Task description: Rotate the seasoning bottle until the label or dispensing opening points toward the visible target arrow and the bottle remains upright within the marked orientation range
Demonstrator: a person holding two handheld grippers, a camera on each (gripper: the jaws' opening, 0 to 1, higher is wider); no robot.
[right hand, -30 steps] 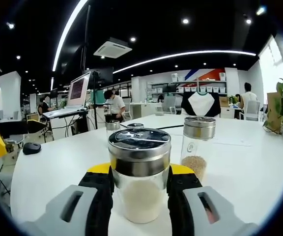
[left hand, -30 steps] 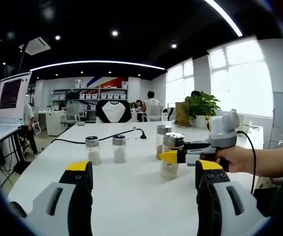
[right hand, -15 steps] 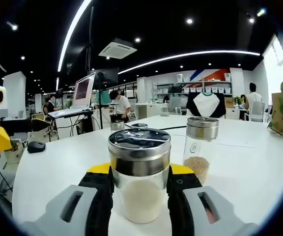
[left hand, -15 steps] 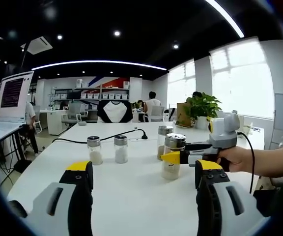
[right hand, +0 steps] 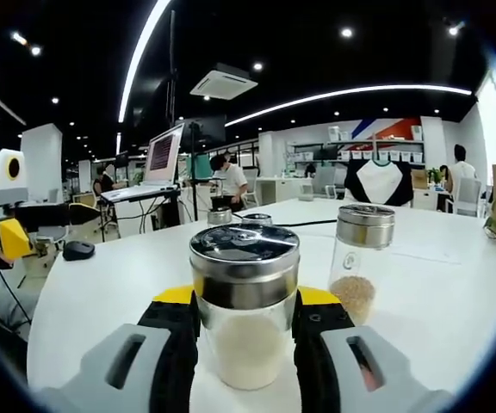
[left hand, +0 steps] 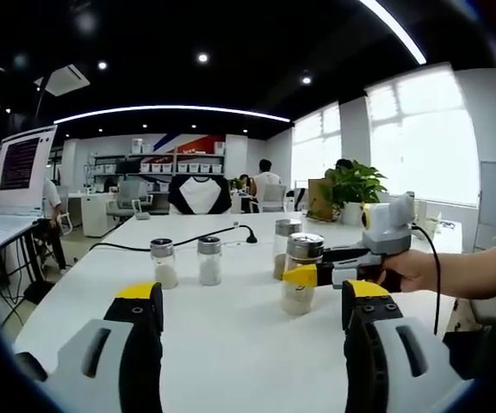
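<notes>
Steel-capped seasoning bottle [right hand: 244, 303] stands upright, clenched between the right gripper [right hand: 244, 344] jaws, a hold that suits turning it in place. Just beyond, right of it, 1 grain jar [right hand: 359, 262] crowds that side; leftward the white table [right hand: 119, 275] lies open. Left gripper [left hand: 252, 344] hangs released, holding nothing.
</notes>
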